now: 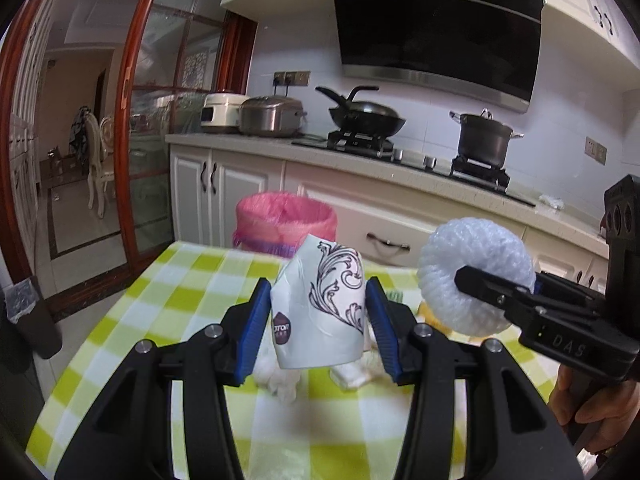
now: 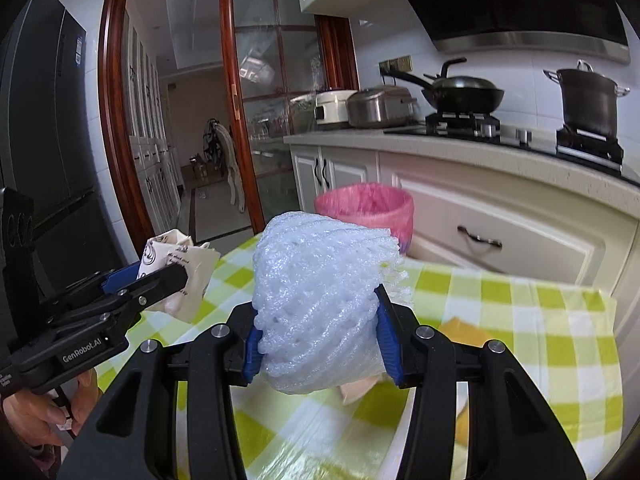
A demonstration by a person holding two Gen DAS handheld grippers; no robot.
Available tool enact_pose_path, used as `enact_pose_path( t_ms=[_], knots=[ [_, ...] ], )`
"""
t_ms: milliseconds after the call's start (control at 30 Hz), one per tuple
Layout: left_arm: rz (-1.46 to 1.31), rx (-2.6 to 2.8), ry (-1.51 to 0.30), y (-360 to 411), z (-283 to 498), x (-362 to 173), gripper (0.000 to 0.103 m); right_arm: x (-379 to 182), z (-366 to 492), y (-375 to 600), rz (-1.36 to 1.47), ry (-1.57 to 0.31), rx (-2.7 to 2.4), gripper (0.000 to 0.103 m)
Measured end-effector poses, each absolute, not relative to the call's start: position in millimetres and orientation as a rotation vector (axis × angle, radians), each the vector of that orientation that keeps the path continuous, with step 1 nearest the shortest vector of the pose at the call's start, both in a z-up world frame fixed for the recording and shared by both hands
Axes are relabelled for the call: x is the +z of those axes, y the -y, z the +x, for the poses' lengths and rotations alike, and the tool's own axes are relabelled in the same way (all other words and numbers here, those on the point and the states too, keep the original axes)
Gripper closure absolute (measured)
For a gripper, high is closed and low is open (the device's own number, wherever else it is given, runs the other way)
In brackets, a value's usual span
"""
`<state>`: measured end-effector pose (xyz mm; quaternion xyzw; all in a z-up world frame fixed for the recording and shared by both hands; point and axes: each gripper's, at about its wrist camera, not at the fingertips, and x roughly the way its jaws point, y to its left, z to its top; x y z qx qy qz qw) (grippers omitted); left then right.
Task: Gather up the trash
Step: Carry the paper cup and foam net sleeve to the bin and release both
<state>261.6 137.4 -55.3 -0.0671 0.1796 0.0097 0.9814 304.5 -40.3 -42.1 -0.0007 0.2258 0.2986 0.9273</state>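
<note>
Left tongs (image 1: 318,322): closed on a crushed paper cup (image 1: 320,308) with black scrollwork print, held above the table (image 1: 192,280); cup logo partly hidden by the blue pad. Right tongs (image 2: 318,336): closed on a white foam fruit net (image 2: 320,300), also raised above the table. Beneath both, pale scraps (image 1: 280,380) and a yellowish item (image 2: 464,332), mostly hidden and not identifiable. Table: green-and-white checked cloth. Past its far edge, a bin with pink liner (image 1: 286,218), lower part cut off by the table. Room: kitchen, white cabinets, counter with wok (image 1: 366,118), stockpot (image 1: 484,136), rice cooker (image 1: 222,112); wood-framed glass door (image 1: 172,80).
</note>
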Motion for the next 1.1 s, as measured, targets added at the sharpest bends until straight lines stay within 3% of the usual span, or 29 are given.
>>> enact_pose_path(
  t_ms=[600,1100],
  knots=[
    [-0.093,-0.015,-0.344,-159.4,398.6,-29.7,0.056,-25.2,438.8,13.2,-0.030,-0.435,0.643,0.057],
    [-0.110,-0.027,-0.389,-223.6,578.5,-46.7,0.055,-48.8,620.0,-38.1,-0.019,-0.486,0.665,0.057]
  ],
)
